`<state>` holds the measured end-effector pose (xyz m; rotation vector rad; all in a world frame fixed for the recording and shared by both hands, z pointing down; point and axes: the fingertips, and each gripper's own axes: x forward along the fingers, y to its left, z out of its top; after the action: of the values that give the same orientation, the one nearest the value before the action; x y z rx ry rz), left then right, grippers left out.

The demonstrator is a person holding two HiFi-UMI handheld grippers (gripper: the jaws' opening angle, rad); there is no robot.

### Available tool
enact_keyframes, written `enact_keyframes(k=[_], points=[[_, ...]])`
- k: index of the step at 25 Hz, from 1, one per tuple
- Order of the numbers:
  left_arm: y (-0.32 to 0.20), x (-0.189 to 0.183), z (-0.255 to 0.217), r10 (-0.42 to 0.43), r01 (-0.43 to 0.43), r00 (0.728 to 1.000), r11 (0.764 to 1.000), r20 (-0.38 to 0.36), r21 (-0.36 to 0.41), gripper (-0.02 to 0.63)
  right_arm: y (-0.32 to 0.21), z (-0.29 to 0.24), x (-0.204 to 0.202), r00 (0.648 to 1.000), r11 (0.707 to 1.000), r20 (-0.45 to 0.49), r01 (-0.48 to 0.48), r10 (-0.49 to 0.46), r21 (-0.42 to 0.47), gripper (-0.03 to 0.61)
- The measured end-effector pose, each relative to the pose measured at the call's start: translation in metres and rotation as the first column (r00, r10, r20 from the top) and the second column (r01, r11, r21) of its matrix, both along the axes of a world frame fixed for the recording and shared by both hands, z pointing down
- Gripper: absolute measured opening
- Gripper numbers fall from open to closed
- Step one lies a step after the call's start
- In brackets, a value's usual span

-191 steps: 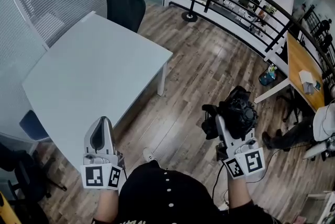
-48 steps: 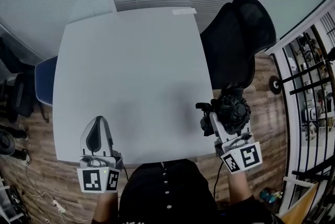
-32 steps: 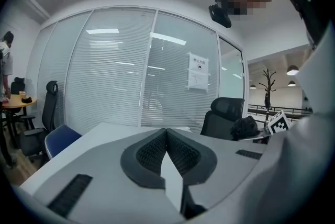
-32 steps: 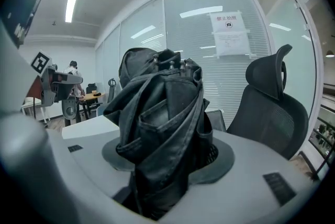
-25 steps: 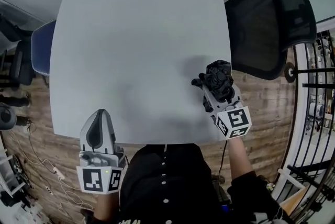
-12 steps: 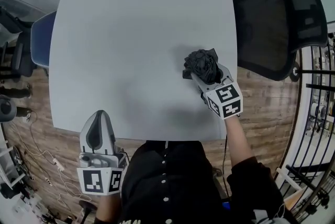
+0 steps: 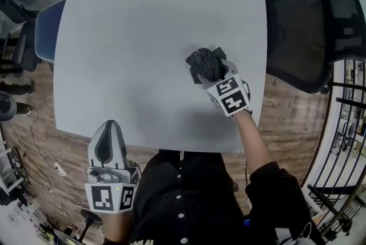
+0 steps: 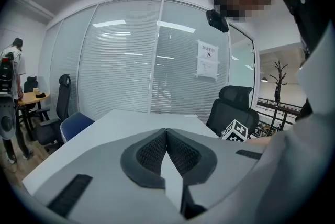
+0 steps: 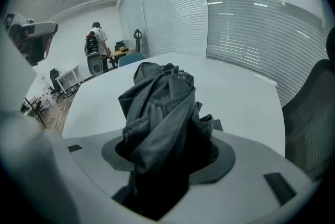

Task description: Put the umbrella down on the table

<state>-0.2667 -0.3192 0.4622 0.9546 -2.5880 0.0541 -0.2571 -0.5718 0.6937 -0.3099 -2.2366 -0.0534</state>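
Umbrella (image 7: 205,62), a crumpled black fabric bundle, shows in the head view clamped in the right gripper (image 7: 213,70) over the smooth grey table (image 7: 143,38); lowering it until it lies flat before releasing seems wise. The left gripper view shows the left gripper (image 8: 166,136) closed on nothing. The right gripper view shows the jaws pinching soft pleated folds.

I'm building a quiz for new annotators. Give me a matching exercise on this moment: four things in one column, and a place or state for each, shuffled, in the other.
1. umbrella
2. left gripper
3. black office chair
4. blue chair

A. at the left side of the table
B. jaws together, nothing between them
C. at the table's right side
D. clamped in the right gripper

Pairs: 1-D, 2-B, 3-C, 4-A.
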Motion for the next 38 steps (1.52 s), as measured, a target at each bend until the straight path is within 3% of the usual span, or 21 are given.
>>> enact_keyframes(k=[6,15,30,38], points=[[0.009,0.002,0.007,-0.016,0.016,1.0,1.0,-0.018,-0.008,0.015,0.014,0.016,-0.013,1.0,0.999,-0.009,0.0,0.001,0.032,0.273],[0.009,0.003,0.01,-0.023,0.023,0.999,1.0,-0.028,-0.01,0.015,0.027,0.042,-0.015,0.994,0.993,-0.084,0.076,-0.068,0.085,0.279],[0.012,0.003,0.007,-0.027,0.027,0.999,1.0,-0.021,0.003,0.014,0.027,0.069,-0.013,0.965,0.991,-0.241,0.124,-0.106,0.059,0.339],[0.012,-0.003,0.0,-0.018,0.018,1.0,1.0,-0.002,0.025,0.014,0.02,0.055,-0.014,0.982,0.99,-0.173,0.097,-0.079,0.099,0.39]])
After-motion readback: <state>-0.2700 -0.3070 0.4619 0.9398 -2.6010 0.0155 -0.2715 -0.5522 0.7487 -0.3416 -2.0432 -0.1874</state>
